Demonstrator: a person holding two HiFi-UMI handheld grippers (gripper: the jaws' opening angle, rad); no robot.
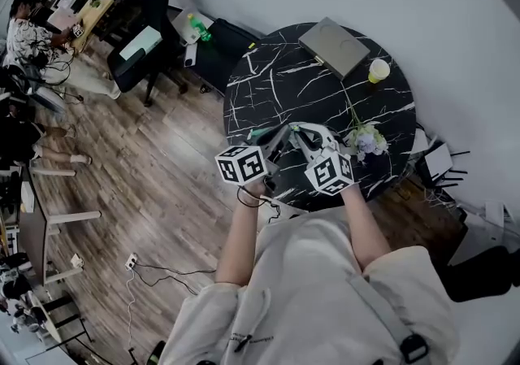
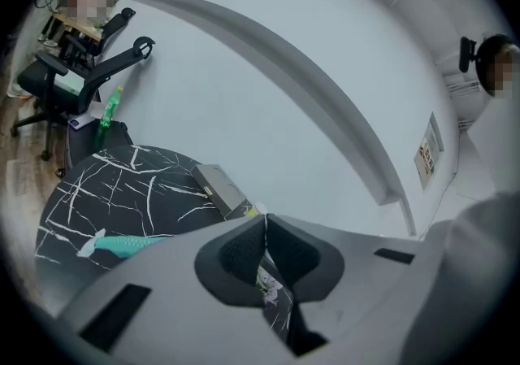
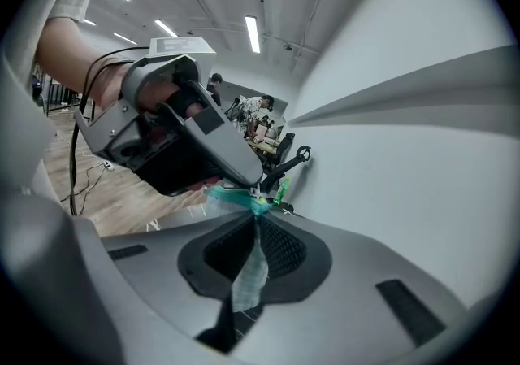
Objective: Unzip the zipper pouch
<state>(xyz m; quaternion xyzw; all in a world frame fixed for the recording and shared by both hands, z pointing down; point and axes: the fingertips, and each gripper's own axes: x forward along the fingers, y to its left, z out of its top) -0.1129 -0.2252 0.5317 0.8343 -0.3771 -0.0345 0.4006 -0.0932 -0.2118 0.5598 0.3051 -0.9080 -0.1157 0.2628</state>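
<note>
Both grippers meet over the near edge of the round black marble table. Held between them is the teal pouch, also seen as pouch low on the left. My right gripper is shut on a pale, see-through strip of the pouch. My left gripper comes in from the left, its tips closed at the pouch's teal zipper end, where a small white tab shows. In the left gripper view the left gripper has its jaws pressed together, with only a thin sliver between them.
A flat grey box and a yellow-green cup sit at the table's far side. A flower sprig lies right of the grippers. Black office chairs and a green bottle stand beyond the table, on a wood floor.
</note>
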